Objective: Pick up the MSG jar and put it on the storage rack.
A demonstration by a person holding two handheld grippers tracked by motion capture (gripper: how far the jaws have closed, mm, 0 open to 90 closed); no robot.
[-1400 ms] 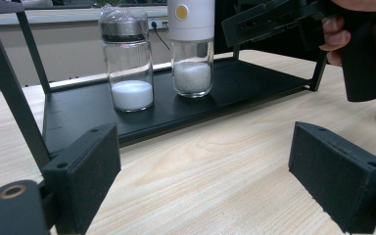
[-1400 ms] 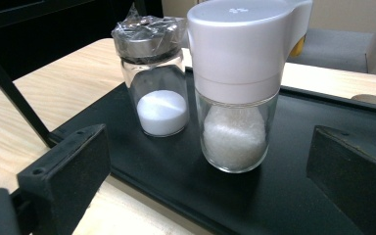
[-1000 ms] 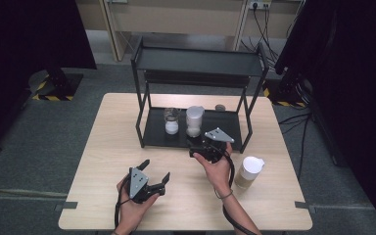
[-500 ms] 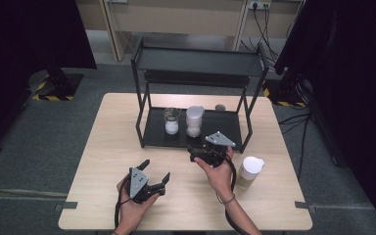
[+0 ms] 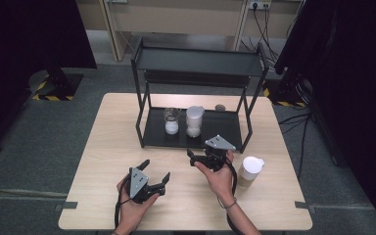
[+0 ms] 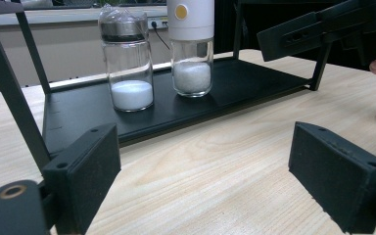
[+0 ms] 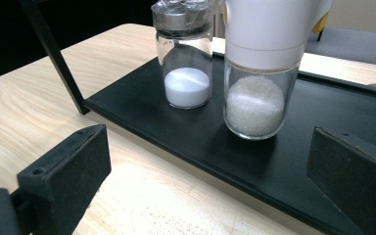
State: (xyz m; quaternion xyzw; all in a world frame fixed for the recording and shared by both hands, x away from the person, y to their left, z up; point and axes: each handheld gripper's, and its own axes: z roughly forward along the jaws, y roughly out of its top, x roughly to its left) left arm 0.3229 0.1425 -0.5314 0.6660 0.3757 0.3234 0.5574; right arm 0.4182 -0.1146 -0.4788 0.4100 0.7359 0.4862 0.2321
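On the lower shelf (image 5: pixel 225 128) of a black two-tier rack stand a small glass jar (image 5: pixel 171 122) holding white powder and a white-topped grinder (image 5: pixel 194 121) holding coarse white grains. My right gripper (image 5: pixel 194 158) hovers just in front of the shelf, open and empty, and faces the jar (image 7: pixel 186 63) and grinder (image 7: pixel 262 73). My left gripper (image 5: pixel 155 170) rests low over the table near the front, open and empty. The left gripper view looks at the jar (image 6: pixel 127 63), the grinder (image 6: pixel 191 49) and the right gripper (image 6: pixel 323 29) at upper right.
A white-capped bottle (image 5: pixel 249 171) with tan contents stands on the table right of the right hand. A small dark round object (image 5: pixel 220 107) lies at the back of the shelf. The rack's black uprights (image 5: pixel 139 112) frame the shelf, and its top tier (image 5: pixel 200 61) overhangs it.
My right gripper has drawn back a little from the rack toward the table's front edge. The left gripper has stayed put.
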